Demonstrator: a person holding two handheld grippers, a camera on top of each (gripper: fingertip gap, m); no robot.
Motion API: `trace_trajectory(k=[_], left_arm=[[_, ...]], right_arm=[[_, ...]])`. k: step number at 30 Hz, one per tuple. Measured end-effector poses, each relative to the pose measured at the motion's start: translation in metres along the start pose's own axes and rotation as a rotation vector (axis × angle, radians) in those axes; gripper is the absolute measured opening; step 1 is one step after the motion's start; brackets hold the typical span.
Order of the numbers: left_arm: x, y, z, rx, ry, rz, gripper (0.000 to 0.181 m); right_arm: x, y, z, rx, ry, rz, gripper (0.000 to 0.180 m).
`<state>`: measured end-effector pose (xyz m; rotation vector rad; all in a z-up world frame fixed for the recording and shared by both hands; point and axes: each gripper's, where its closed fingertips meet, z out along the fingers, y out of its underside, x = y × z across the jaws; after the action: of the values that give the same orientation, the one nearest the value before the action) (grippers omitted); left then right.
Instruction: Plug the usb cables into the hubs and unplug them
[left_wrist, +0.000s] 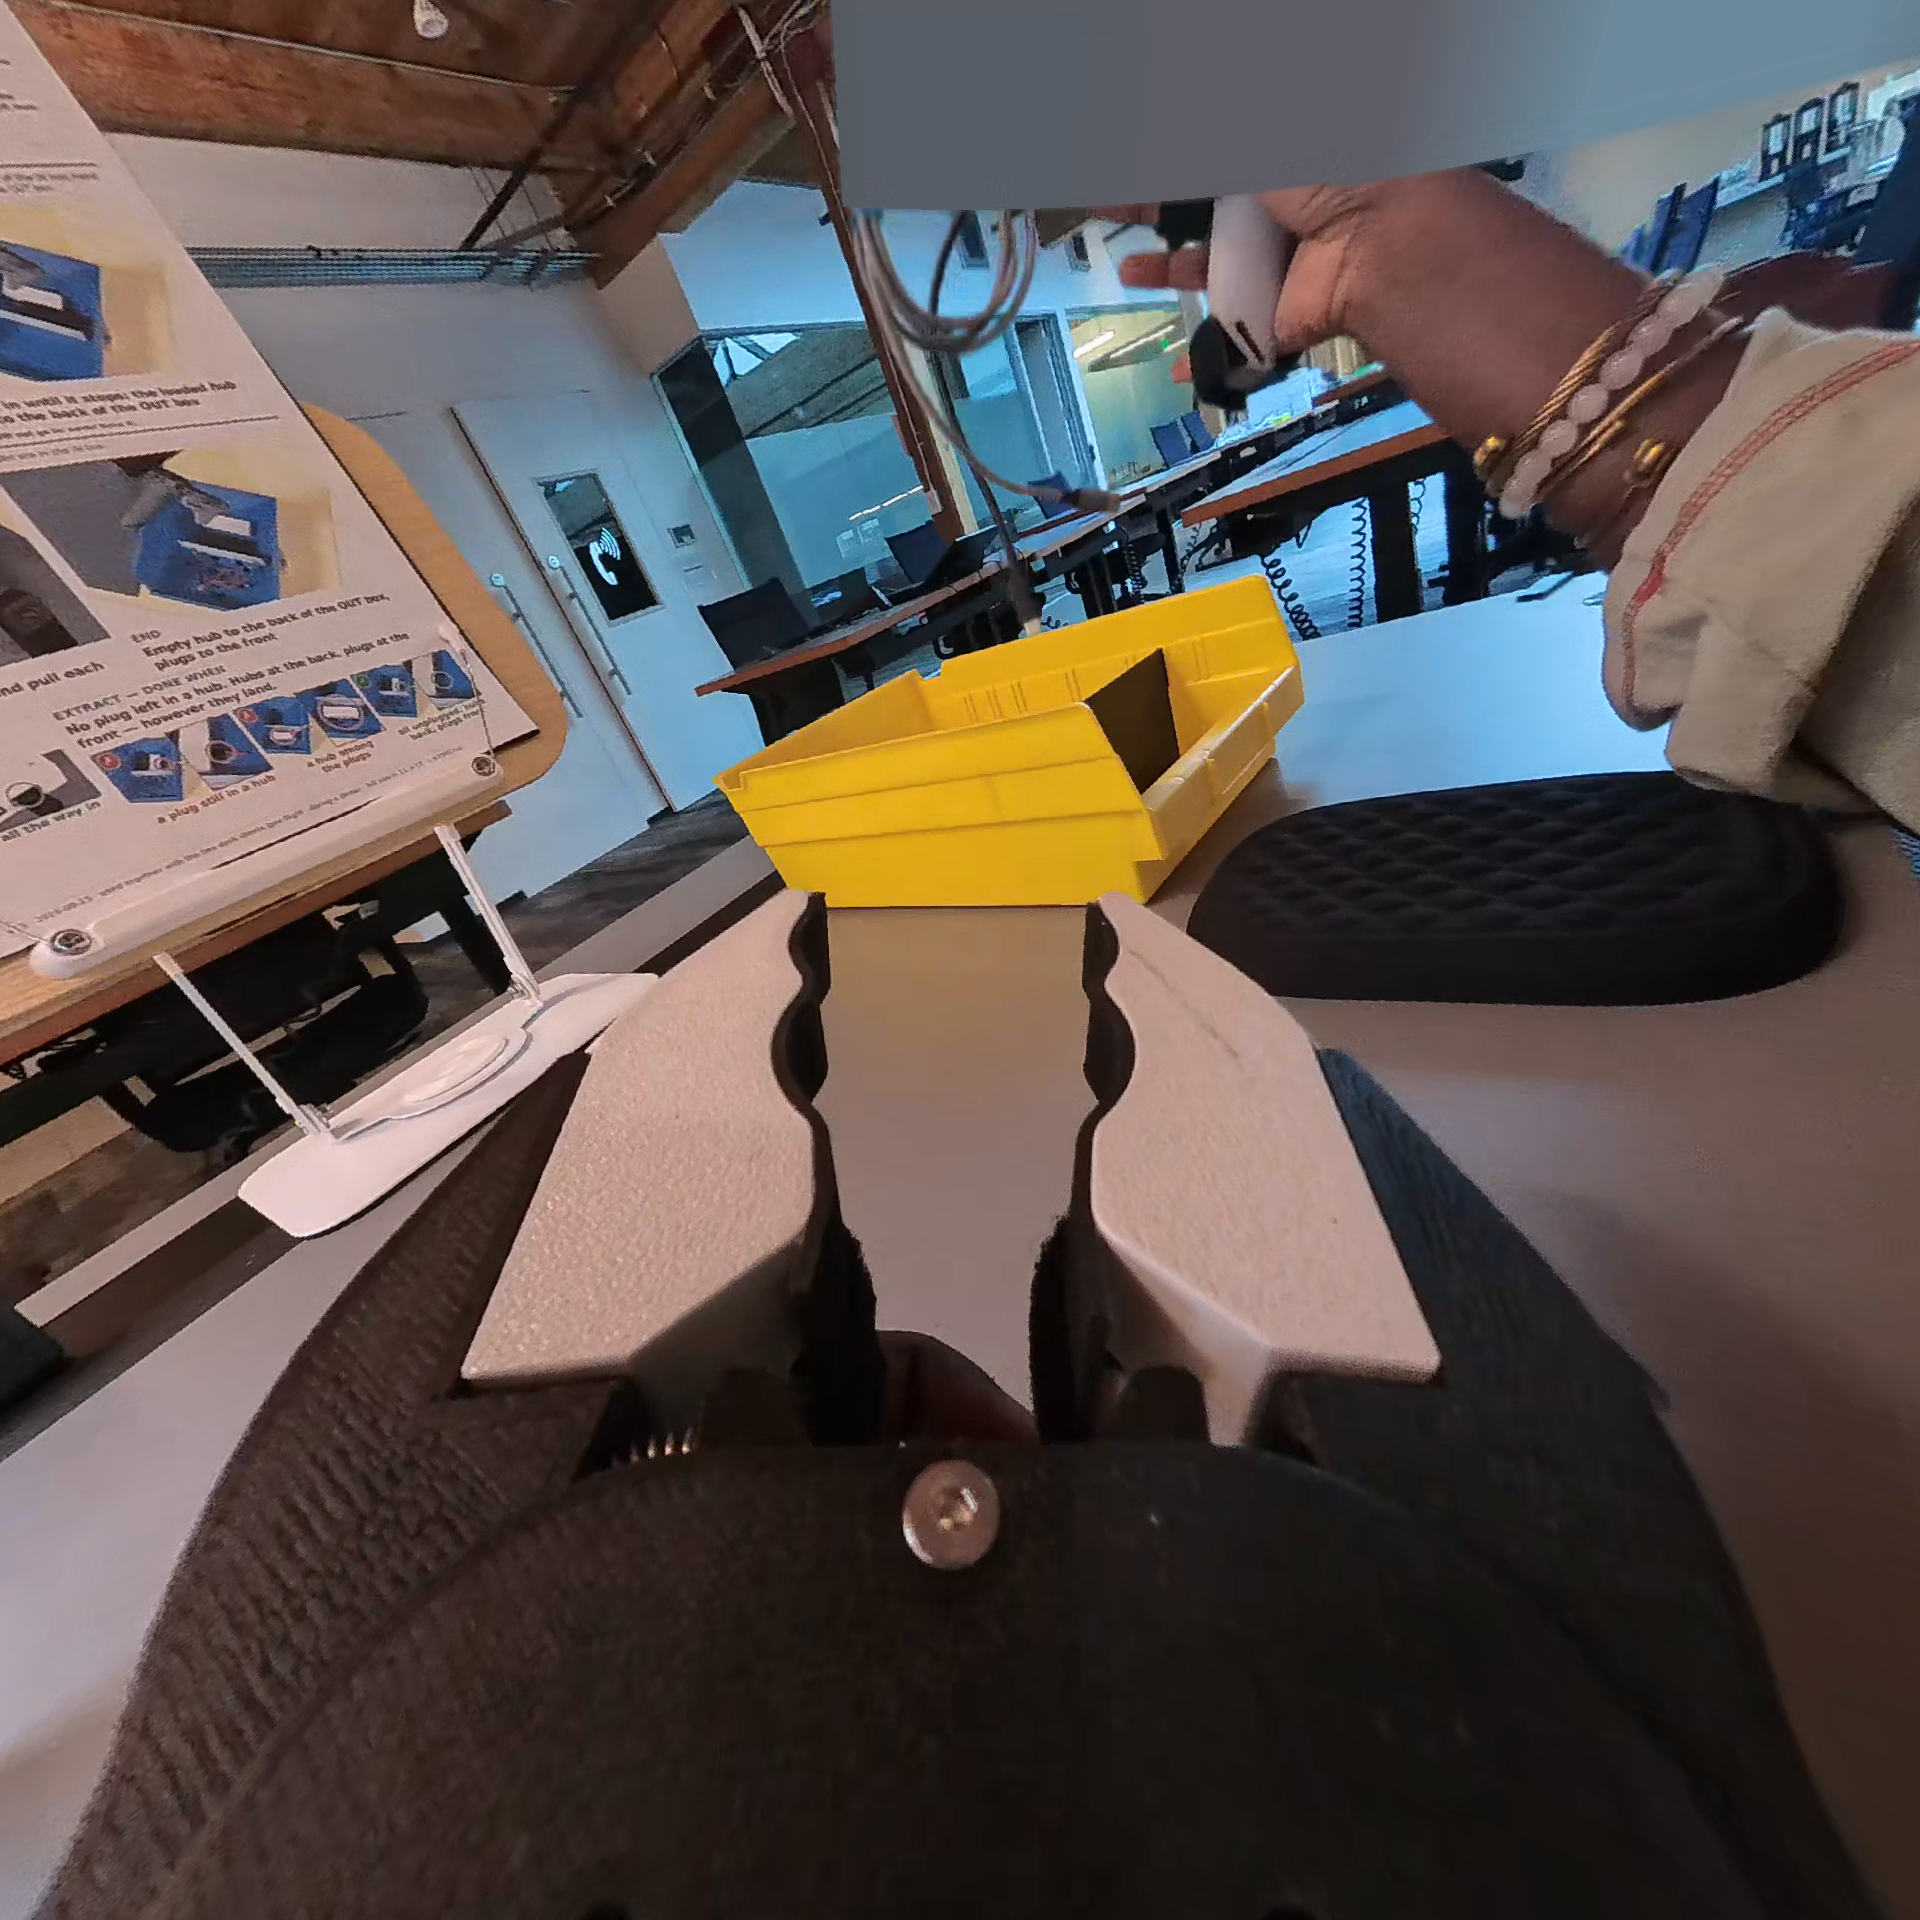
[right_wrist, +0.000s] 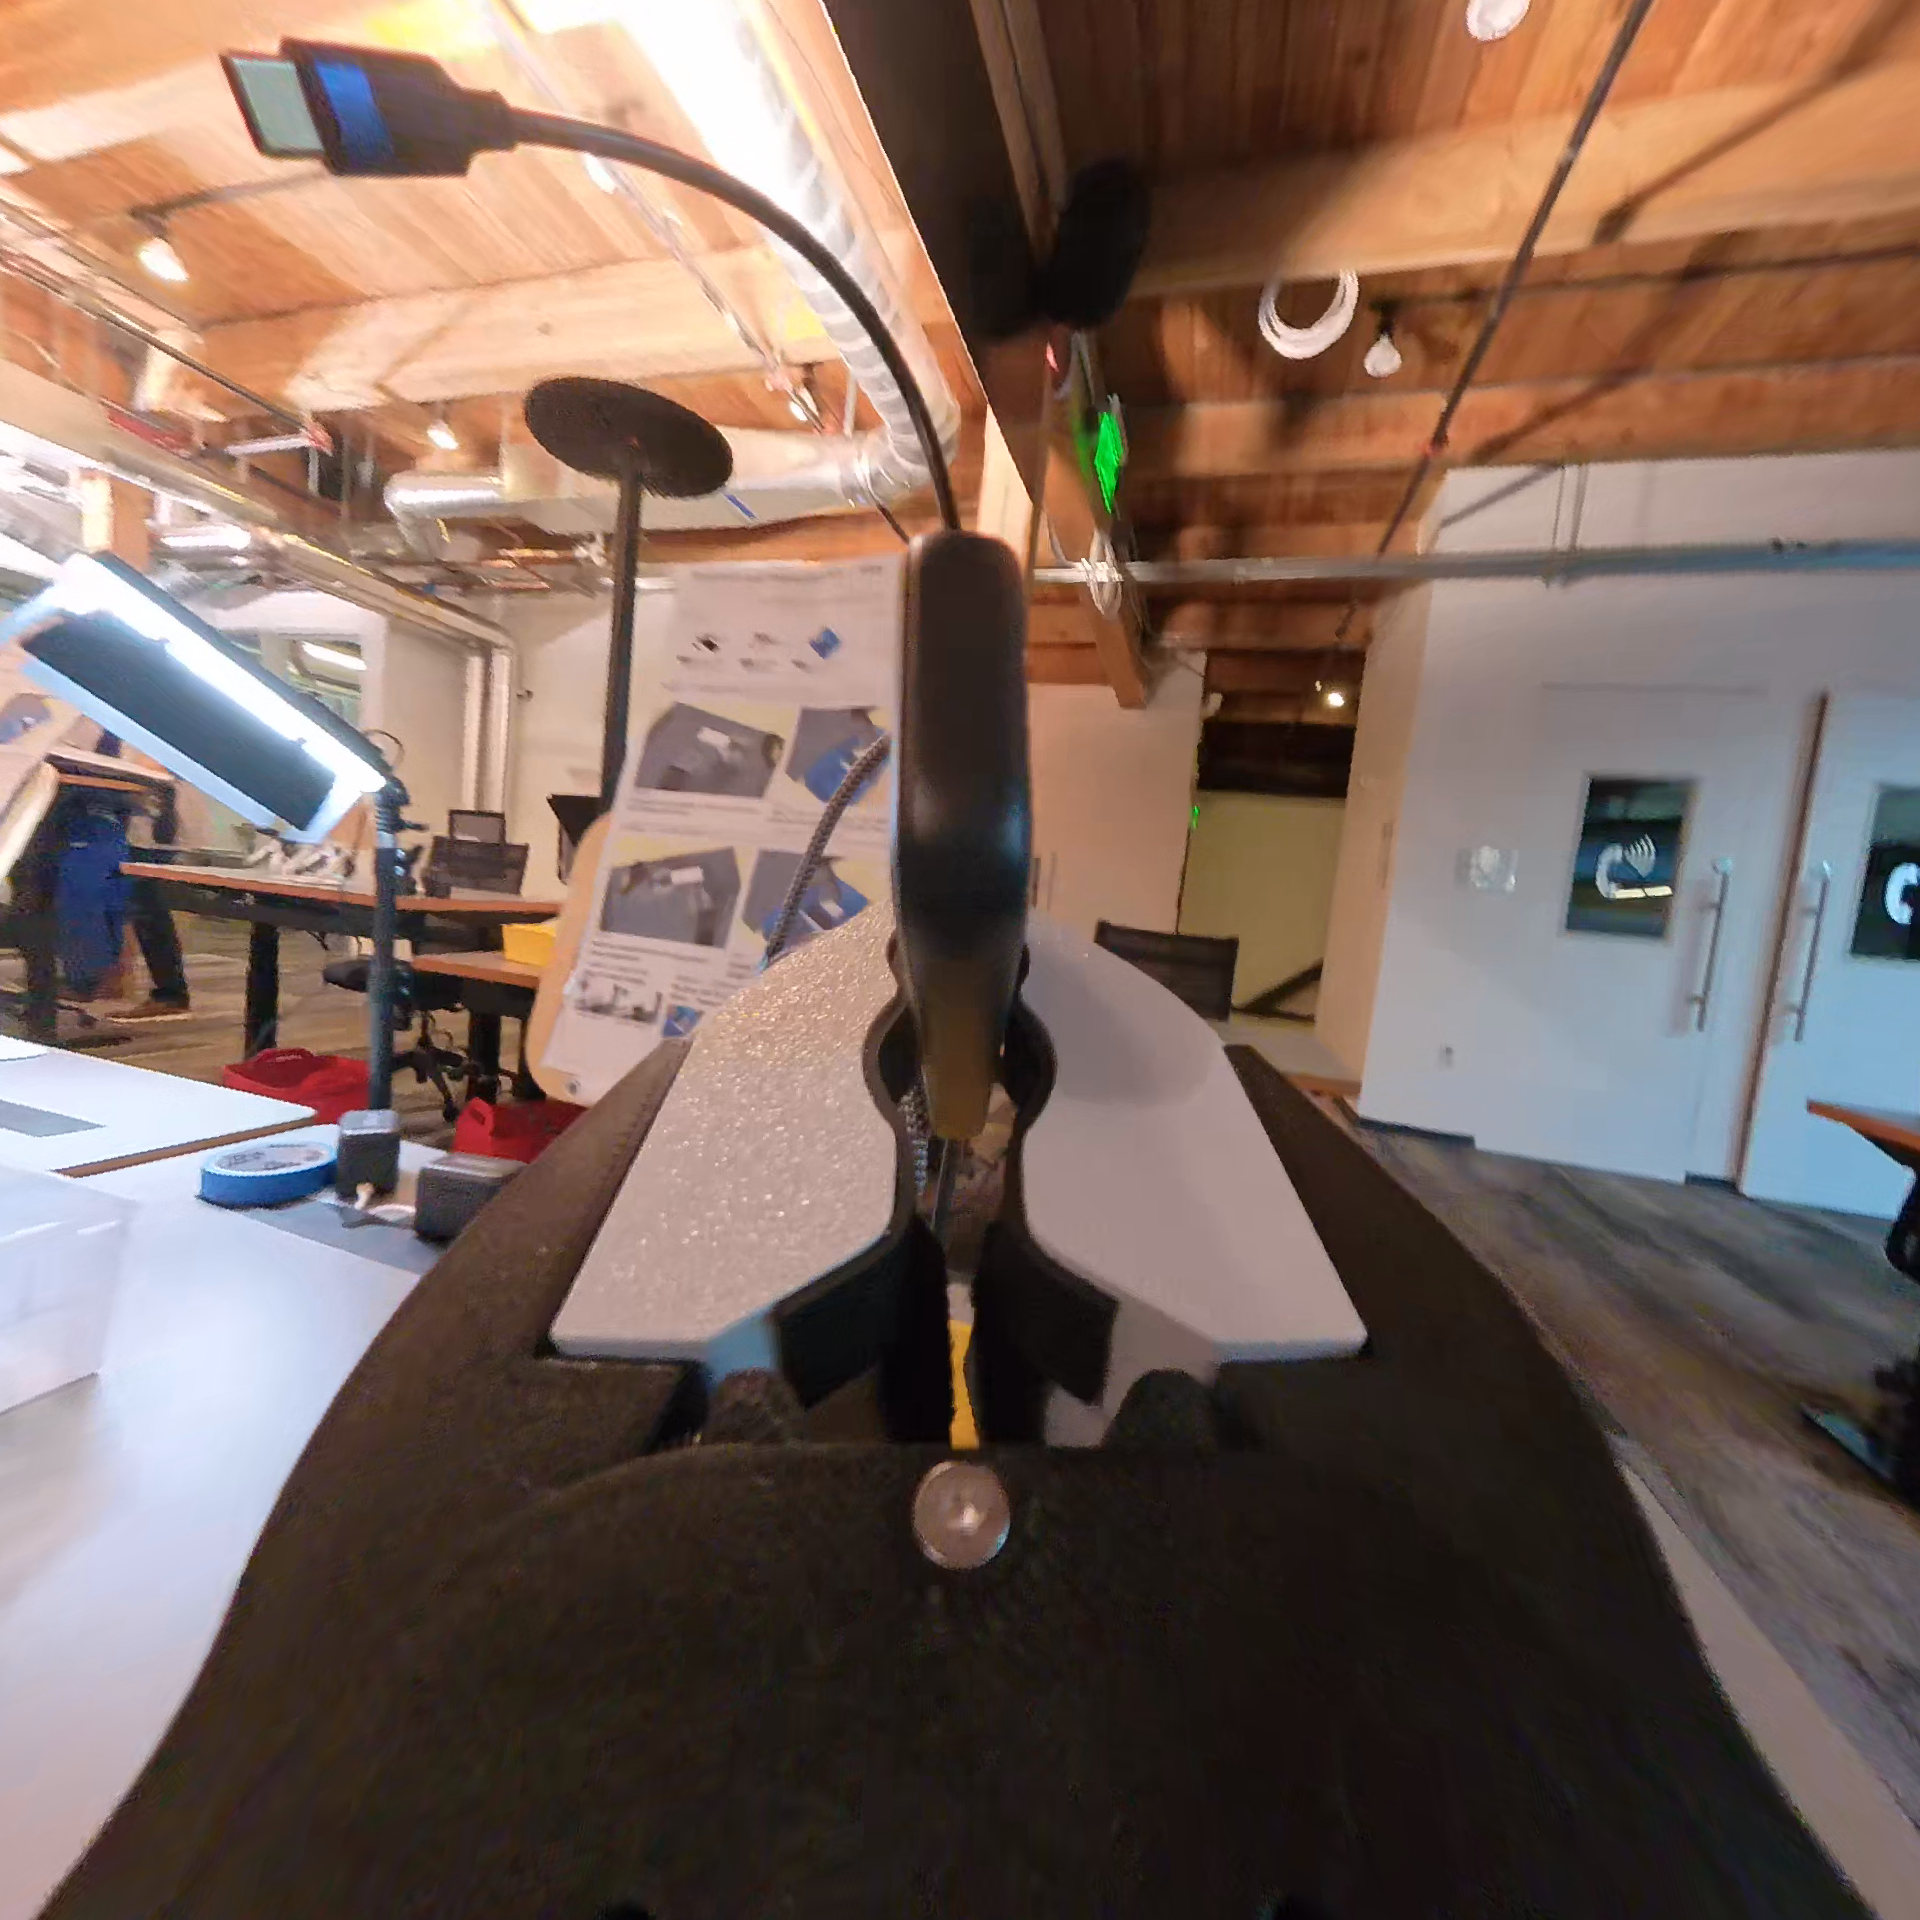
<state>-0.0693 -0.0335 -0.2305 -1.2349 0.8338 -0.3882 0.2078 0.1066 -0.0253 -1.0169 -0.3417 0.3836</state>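
The right gripper (right_wrist: 961, 1023) is clamped tight on a slim black hub (right_wrist: 961, 769), holding it upright, edge-on to the right wrist camera, high off the table. A thin black cable (right_wrist: 831, 281) arcs out of the hub's top and over to the left, ending in a USB plug (right_wrist: 343, 104) with a blue band and a bare metal tip, hanging free in the air. A braided cable (right_wrist: 831, 842) runs up just left of the hub.

Down low, the left gripper (left_wrist: 956, 1018) sits with its jaws well apart and nothing between them, only bare grey table (left_wrist: 1558, 1143). Straight ahead stands a yellow bin (left_wrist: 935, 810) with a dark divider (left_wrist: 1138, 717) across it; open tabletop lies between the fingertips and the bin's near wall. A black quilted pad (left_wrist: 1507, 894) lies just right of the bin. An instruction board (left_wrist: 208, 520) on a white stand crowds the left edge. In the left wrist view, a hand (left_wrist: 1382, 281) is raised above the bin with looped cables (left_wrist: 956, 281) dangling beside it.
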Motion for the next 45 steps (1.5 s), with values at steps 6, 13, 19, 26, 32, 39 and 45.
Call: trace_trajectory(k=[6,13,19,26,32,39,45], left_arm=[[-0.001,0.0,0.0,0.003,-0.002,-0.009,0.047],[0.001,0.001,0.001,-0.005,0.007,0.008,0.047],[0.003,0.001,0.001,-0.01,0.011,0.022,0.047],[0.004,0.002,0.002,-0.016,0.014,0.035,0.047],[0.007,0.004,0.004,-0.028,0.019,0.059,0.047],[0.007,0.003,0.003,-0.02,0.01,0.073,0.047],[0.007,0.003,0.003,-0.02,0.012,0.068,0.047]], right_arm=[[0.029,0.041,0.008,-0.106,0.061,0.02,0.012],[0.045,0.089,0.017,-0.219,0.107,0.009,0.012],[0.047,0.126,0.019,-0.365,0.136,-0.175,0.012],[0.05,0.147,0.017,-0.446,0.155,-0.274,0.012],[0.058,0.171,0.013,-0.586,0.197,-0.484,0.012],[0.051,0.211,0.015,-0.807,0.152,-0.755,0.019],[0.042,0.259,0.0,-1.04,0.029,-0.654,0.038]])
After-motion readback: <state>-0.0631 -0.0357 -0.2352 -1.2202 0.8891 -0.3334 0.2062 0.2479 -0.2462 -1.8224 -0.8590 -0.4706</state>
